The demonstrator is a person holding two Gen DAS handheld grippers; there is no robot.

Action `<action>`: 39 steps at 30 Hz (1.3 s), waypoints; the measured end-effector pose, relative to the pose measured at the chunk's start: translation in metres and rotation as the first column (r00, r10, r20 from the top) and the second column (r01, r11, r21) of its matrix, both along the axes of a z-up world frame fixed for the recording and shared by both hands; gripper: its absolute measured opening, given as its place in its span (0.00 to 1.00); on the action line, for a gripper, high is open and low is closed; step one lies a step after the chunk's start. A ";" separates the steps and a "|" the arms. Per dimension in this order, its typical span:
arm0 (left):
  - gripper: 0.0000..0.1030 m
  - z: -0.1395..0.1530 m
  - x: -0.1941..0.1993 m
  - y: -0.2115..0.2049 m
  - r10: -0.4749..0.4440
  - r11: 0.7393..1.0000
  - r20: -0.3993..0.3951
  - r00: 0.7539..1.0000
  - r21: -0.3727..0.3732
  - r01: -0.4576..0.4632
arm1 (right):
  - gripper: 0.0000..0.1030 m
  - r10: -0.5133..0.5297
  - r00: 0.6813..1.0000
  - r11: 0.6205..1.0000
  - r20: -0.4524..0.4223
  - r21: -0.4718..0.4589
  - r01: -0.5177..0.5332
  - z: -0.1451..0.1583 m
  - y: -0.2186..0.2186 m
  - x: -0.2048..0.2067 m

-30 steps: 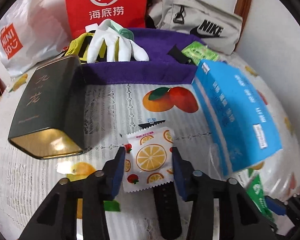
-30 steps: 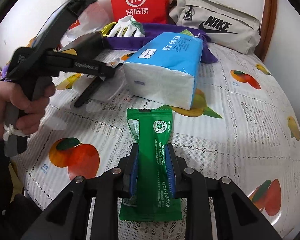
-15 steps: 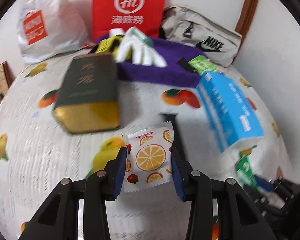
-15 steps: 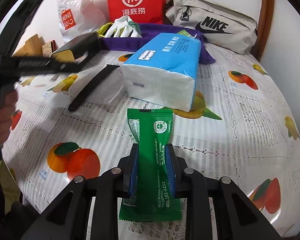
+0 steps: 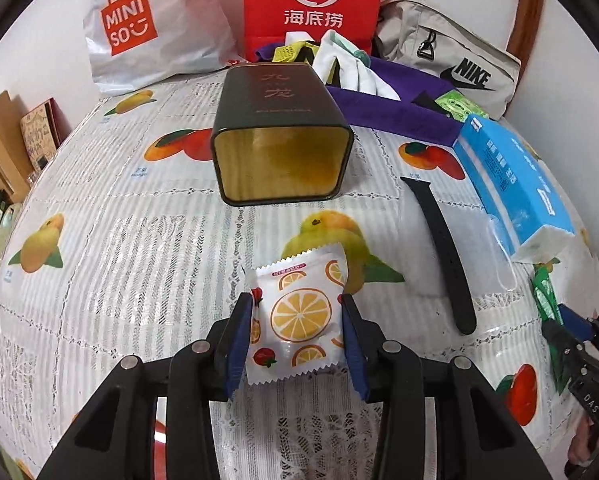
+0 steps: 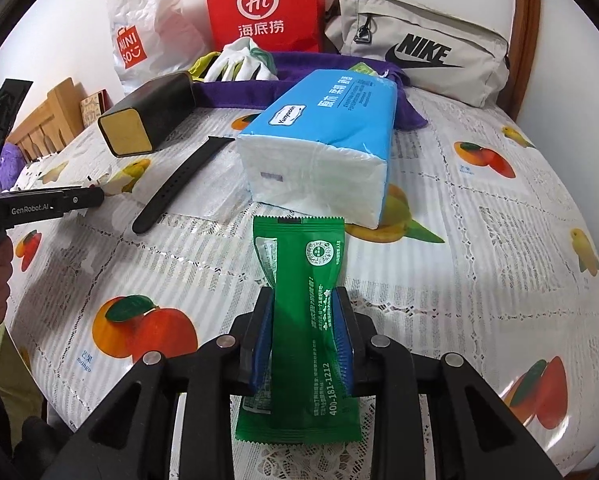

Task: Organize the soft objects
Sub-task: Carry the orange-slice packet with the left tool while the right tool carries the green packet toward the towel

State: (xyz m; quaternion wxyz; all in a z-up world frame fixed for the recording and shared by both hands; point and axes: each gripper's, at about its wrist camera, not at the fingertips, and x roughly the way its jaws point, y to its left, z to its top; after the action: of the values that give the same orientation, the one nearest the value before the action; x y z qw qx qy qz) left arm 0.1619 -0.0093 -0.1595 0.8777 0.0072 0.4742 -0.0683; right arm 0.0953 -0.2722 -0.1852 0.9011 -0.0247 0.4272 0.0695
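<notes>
Transport step, by my read: left gripper [image 5: 297, 332] was clamped on the orange sachet [image 5: 299, 316], held facing the tin's [image 5: 281, 136] open mouth. Right gripper [image 6: 302, 336], jaws just easing wider, pinched the green sachet [image 6: 303, 312] above the table [image 6: 499, 240]. Next: line up, insert, release.

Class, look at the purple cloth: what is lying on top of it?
On the purple cloth lie white gloves and a green packet; the tissue pack hides its near right part.

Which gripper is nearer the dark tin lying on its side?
Left. The left gripper points at the dark tin's open end. The right gripper sits further back, beyond the black strap.
</notes>
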 end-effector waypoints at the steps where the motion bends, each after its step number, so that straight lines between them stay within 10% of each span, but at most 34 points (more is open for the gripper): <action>1: 0.39 0.000 0.000 0.000 -0.002 1.000 0.008 1.000 -0.002 0.002 | 0.28 -0.003 1.000 1.000 0.000 -0.001 0.003 0.000 0.000 0.000; 39: 0.35 0.087 0.035 0.016 0.001 0.998 0.088 0.996 -0.061 0.004 | 0.25 0.036 0.997 0.998 0.069 0.050 -0.039 0.090 0.006 0.023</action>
State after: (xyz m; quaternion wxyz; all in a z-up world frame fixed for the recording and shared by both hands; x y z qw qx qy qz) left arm 0.1971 0.0069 -0.0721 0.8975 -0.0164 0.4328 -0.0830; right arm 0.1179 -0.2662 -0.0950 0.9141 -0.0119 0.3937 0.0966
